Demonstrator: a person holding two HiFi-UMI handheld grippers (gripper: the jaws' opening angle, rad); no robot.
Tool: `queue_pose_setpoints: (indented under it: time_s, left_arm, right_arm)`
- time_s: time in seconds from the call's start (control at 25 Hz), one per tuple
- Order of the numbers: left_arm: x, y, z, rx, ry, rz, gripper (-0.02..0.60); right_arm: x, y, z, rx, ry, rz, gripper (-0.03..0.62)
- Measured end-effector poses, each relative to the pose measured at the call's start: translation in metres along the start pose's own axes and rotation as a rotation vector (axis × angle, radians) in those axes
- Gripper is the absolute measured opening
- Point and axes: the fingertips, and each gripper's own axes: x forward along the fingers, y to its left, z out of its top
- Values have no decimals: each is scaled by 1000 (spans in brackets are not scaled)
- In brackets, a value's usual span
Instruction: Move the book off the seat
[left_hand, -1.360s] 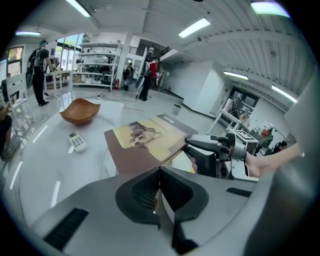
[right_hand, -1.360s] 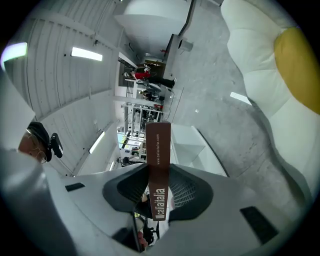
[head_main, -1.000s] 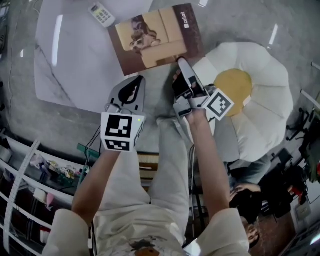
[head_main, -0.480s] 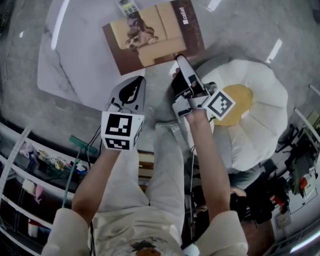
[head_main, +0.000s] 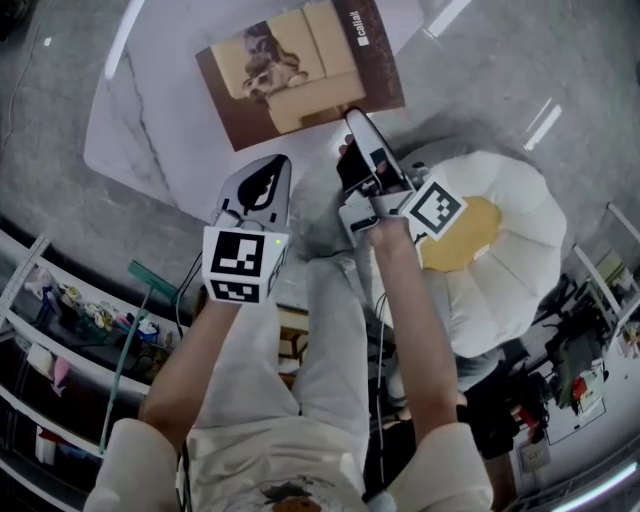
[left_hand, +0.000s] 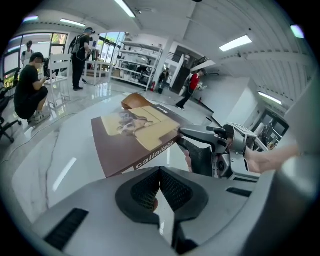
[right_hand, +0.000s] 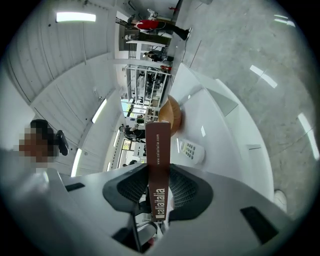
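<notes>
Your right gripper (head_main: 356, 118) pinches the book (head_main: 300, 70) by its spine, upper centre. It is stiff and broad, so it may swing. Your left gripper (head_main: 271, 166) is closed and empty.

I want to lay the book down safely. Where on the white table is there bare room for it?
The table is bare on the wide patch left of the book in the head view, out to its near edge. It is more crowded beyond the book, where the right gripper view shows a keypad device and a brown round thing.

Left tongs (head_main: 274, 166) pressed together, empty; right tongs (head_main: 353, 120) clamp the book (head_main: 300, 70).
</notes>
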Motion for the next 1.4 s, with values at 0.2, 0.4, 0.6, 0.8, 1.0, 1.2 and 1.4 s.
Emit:
queue_pose_setpoints:
  time_s: [0.2,0.4,0.6,0.8,1.0,1.2,1.4]
  left_arm:
    - [-4,27,-3,-55,-13,38,12]
    - [-5,51,-2,-108,-14,72,12]
    - [-3,76,-2,-144,-24,108,12]
    - [-3,93,-3,-177,-27,147,12]
    - [-3,105,-10,-197,-30,163,12]
    - [-5,98,-11,-210,-29,161,12]
    - [-7,104,-13,-215,-40,170,12]
  right_arm:
    - [32,1,-18,-7,72,2,130]
    - [62,-4,-32,-10,148,-6,130]
    - [91,-9,-46,-16,213,-8,130]
    - [111,-15,-57,-30,274,-18,130]
    - [131,-25,-65,-34,291,-24,130]
    - [134,-34,-72,-25,320,-47,130]
    - [134,-47,-83,23,328,-71,130]
